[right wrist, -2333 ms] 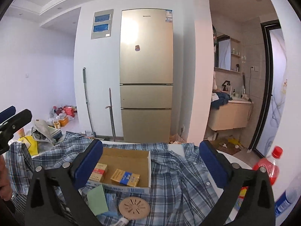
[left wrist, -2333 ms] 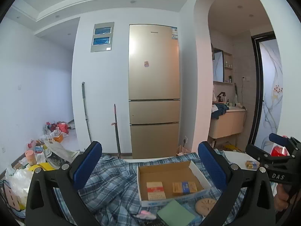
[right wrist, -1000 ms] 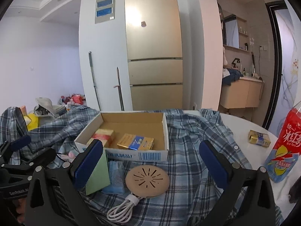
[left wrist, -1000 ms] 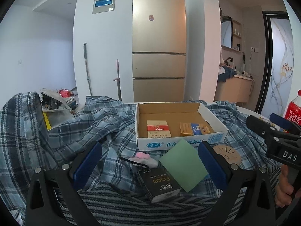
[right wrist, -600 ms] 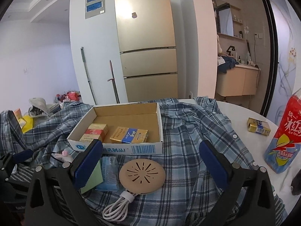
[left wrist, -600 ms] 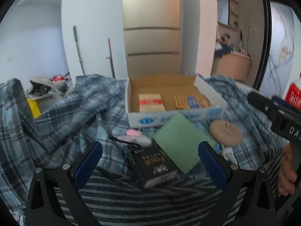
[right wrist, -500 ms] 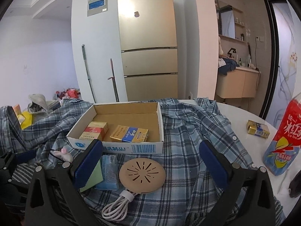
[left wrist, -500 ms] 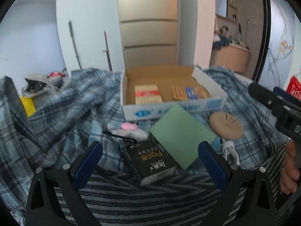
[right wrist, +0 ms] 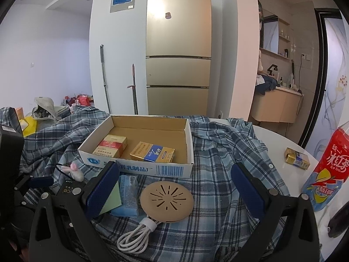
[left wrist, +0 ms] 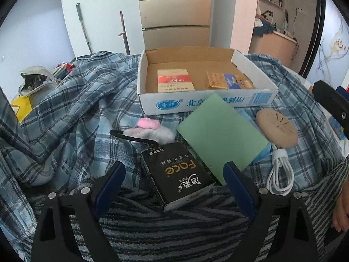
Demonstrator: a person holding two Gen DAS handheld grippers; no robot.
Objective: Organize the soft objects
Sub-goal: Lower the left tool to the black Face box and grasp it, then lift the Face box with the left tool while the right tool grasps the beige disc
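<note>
My left gripper (left wrist: 172,181), nearer, jaws closing but clear, straddles the black pack (left wrist: 176,174), long axis eleven to five. Right gripper (right wrist: 174,183) hangs open, empty.

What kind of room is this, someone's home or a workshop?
Most likely a lived-in home, around the kitchen or dining area: a tall gold-coloured refrigerator stands against the wall, a bathroom vanity with sink shows through the archway, and a blue plaid shirt is spread over the round white table.
</note>
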